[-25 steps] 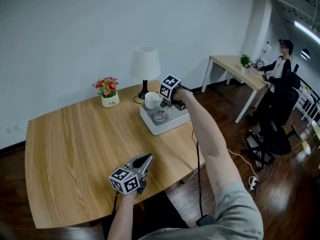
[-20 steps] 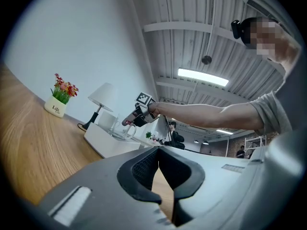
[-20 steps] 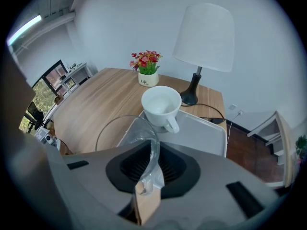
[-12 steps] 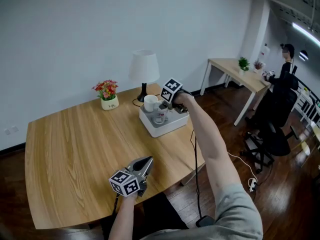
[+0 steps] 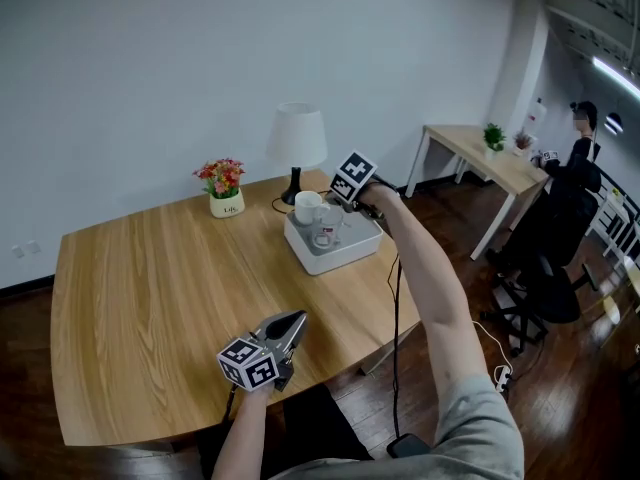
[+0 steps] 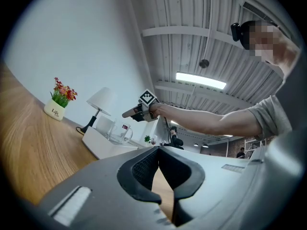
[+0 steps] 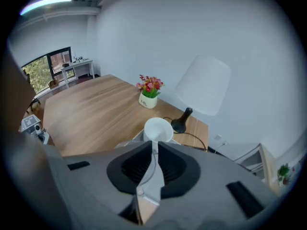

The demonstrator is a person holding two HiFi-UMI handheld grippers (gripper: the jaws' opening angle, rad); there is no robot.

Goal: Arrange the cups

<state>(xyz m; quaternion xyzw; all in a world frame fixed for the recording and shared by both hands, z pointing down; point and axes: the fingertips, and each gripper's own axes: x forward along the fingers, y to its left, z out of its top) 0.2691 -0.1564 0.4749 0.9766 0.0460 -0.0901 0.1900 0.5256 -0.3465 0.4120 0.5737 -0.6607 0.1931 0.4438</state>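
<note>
A clear glass cup [image 5: 325,234] hangs just over the grey tray [image 5: 352,253] at the table's far side. My right gripper [image 5: 330,218] points steeply down onto its rim. In the right gripper view the thin glass wall [image 7: 152,169] is pinched between the pads, and the jaws are closing on it. A white cup [image 5: 308,206] stands on the tray's left corner, seen just past the jaws as the white cup [image 7: 158,130]. My left gripper [image 5: 297,318] hovers near the table's front edge, shut and empty; its view shows the glass cup [image 6: 118,132] far ahead.
A white-shaded lamp [image 5: 298,138] with a black base and cord stands right behind the tray. A small flower pot [image 5: 227,204] sits to its left. A second table [image 5: 480,148], an office chair [image 5: 545,268] and a person are at the back right.
My right gripper has risen above the tray with the glass cup in it and turned a little. The left gripper has stayed where it was.
</note>
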